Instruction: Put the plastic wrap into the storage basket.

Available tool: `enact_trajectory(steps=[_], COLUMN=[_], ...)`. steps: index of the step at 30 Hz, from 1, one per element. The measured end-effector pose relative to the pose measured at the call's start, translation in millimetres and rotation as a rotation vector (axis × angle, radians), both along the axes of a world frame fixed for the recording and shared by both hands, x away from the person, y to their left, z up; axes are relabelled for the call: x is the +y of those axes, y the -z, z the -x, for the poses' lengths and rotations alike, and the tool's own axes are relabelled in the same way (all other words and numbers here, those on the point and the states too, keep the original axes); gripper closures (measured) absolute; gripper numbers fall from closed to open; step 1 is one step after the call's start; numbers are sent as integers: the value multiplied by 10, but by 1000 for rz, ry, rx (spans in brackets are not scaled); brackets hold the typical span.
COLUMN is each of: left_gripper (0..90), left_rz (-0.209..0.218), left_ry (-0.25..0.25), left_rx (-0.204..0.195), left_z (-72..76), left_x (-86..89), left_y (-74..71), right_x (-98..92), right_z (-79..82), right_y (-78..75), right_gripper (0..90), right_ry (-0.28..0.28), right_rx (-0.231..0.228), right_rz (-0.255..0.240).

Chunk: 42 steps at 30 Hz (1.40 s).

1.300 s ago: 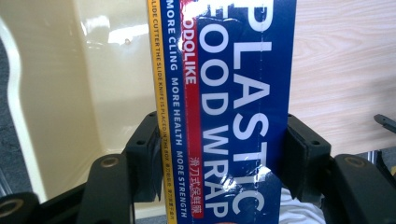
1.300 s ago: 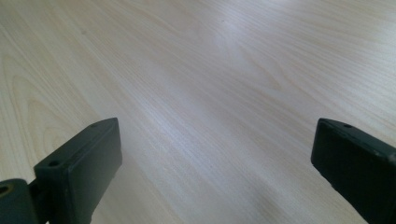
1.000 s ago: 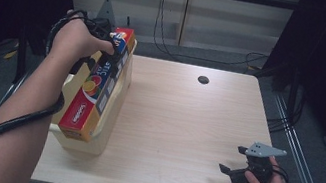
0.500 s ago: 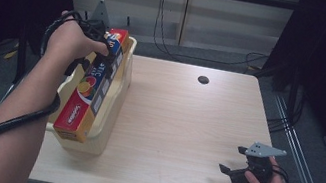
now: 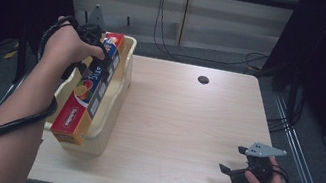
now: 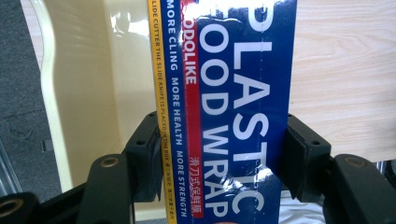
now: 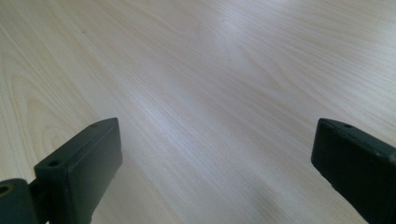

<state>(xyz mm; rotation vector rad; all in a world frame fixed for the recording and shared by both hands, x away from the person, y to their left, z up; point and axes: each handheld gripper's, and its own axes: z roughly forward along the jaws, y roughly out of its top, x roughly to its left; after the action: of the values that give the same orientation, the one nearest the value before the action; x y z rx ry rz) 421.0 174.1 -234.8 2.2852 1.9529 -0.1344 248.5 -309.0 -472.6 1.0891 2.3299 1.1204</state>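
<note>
Item: plastic wrap box [image 5: 90,91], clamped by left gripper [image 6: 219,154], half-lowered into cream bin [image 5: 114,113] at left; release pending. Right gripper [image 5: 239,167] wide open, empty.

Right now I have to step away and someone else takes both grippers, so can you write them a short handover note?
Left gripper: shut on the plastic wrap box, jaws clamped across its width near the far end.
Right gripper: open, holding nothing, low over the table near its right front corner.
Box: lies lengthwise over the cream bin at the table's left edge, its near end sticking up above the rim.
Done: box picked up and brought to the bin.
Left: probably settle it inside the bin, then let go.
</note>
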Motion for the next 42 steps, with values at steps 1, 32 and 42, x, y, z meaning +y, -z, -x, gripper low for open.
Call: enact_trajectory(steps=[1, 32, 42], left_gripper=[407, 406, 405], left_rz=[1, -14, -11], left_ry=[-4, -8, -5], left_rx=[-2, 24, 36], left_z=[1, -24, -48], left_x=[4, 172, 217], left_y=[13, 377, 520], right_x=[1, 2, 4], right_z=[0, 4, 3], right_y=[1, 0, 4], right_gripper=[16, 16, 17], right_ry=[0, -3, -4], right_rx=[0, 0, -1], right_rz=[0, 2, 2])
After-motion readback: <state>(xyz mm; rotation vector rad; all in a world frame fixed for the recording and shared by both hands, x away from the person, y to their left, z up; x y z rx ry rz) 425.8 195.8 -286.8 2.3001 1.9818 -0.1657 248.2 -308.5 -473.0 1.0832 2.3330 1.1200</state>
